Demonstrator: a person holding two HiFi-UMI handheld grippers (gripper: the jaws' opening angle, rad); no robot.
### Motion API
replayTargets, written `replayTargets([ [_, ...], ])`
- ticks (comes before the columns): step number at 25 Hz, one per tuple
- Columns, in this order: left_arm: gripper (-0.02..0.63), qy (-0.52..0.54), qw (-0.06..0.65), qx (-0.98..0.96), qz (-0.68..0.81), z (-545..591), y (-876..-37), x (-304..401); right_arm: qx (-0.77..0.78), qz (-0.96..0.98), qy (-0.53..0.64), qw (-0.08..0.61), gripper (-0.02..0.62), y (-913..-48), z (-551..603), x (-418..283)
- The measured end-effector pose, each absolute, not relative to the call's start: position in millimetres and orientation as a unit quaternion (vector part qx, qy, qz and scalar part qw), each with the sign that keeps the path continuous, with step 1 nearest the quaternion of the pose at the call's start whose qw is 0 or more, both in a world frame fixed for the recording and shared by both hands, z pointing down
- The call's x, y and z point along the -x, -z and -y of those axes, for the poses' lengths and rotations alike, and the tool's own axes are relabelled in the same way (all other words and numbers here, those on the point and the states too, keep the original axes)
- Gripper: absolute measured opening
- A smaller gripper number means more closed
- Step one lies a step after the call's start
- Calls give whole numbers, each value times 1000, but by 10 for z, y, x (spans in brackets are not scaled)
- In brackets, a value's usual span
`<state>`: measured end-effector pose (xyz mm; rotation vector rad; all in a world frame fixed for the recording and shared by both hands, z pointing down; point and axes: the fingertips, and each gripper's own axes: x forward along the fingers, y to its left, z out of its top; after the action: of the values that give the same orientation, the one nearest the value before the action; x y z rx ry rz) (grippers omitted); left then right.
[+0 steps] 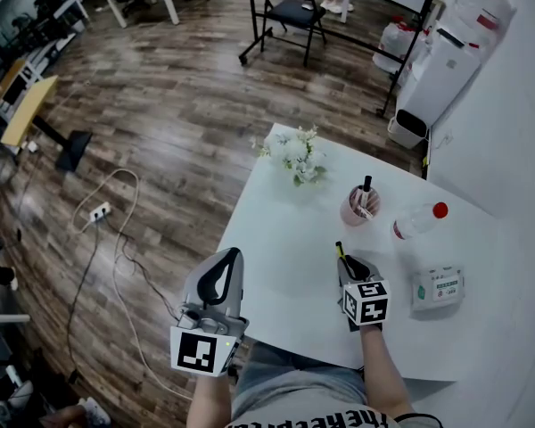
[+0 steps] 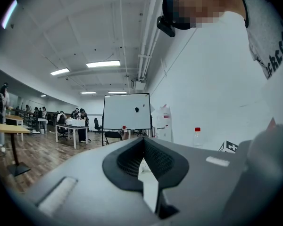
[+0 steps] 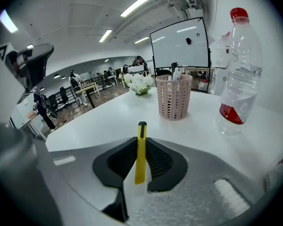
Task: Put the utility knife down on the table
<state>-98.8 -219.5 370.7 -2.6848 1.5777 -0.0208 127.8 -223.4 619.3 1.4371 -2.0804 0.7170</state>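
Note:
My right gripper (image 1: 349,264) is over the near middle of the white table (image 1: 276,230), shut on the yellow utility knife (image 1: 340,251). In the right gripper view the knife (image 3: 140,157) stands edge-on between the pads of the right gripper (image 3: 140,147), its black tip pointing forward past them, low over the tabletop (image 3: 108,121). Whether it touches the table I cannot tell. My left gripper (image 1: 234,255) hangs just off the table's near left edge, shut and empty; its left gripper view shows the jaws of the left gripper (image 2: 142,142) together.
A pink mesh pen holder (image 1: 359,206) (image 3: 173,97) and a clear bottle with a red cap (image 1: 419,221) (image 3: 238,69) stand beyond the right gripper. A tissue pack (image 1: 437,288) lies to its right. White flowers (image 1: 294,154) sit at the far corner.

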Motion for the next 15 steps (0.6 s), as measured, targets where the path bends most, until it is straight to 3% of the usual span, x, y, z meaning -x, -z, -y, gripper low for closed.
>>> replayTargets([
  [15,17,13,10,860,-510,2213,-3749,1022,-525,759,-267,279,54,-6318,2232,-1284],
])
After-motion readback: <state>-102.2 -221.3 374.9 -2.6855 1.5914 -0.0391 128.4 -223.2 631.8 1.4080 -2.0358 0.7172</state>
